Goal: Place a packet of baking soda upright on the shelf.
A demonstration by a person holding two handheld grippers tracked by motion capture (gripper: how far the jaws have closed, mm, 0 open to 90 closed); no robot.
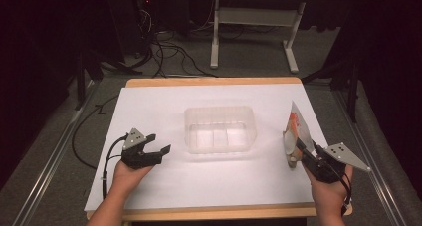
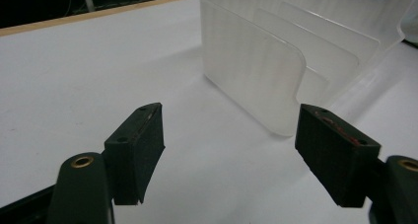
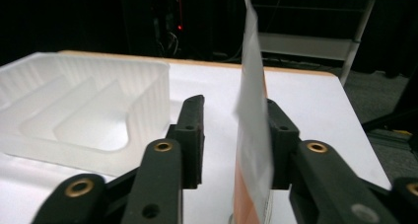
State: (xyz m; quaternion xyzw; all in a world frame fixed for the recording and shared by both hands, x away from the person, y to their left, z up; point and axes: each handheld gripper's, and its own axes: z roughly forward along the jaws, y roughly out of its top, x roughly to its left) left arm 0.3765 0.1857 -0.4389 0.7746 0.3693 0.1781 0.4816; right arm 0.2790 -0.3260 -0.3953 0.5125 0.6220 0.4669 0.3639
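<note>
A clear plastic tray (image 1: 219, 108) with ribbed dividers sits at the middle of the white table. An orange and white packet (image 1: 295, 136) stands upright near the table's right edge. My right gripper (image 1: 297, 154) is around its lower part. In the right gripper view the packet (image 3: 252, 135) stands edge-on between the jaws of that gripper (image 3: 235, 110), close against the right-hand jaw, with a clear gap to the left-hand one. The right gripper is open. My left gripper (image 1: 160, 142) rests open left of the tray, nothing between its jaws (image 2: 229, 135); the tray's wall (image 2: 256, 71) is just ahead.
The white sheet (image 1: 164, 101) covers a wooden tabletop, whose edge shows at the far side. Beyond the table are a white metal frame (image 1: 215, 37) and loose cables (image 1: 169, 52) on the floor. A black cable (image 1: 107, 161) trails from the left gripper.
</note>
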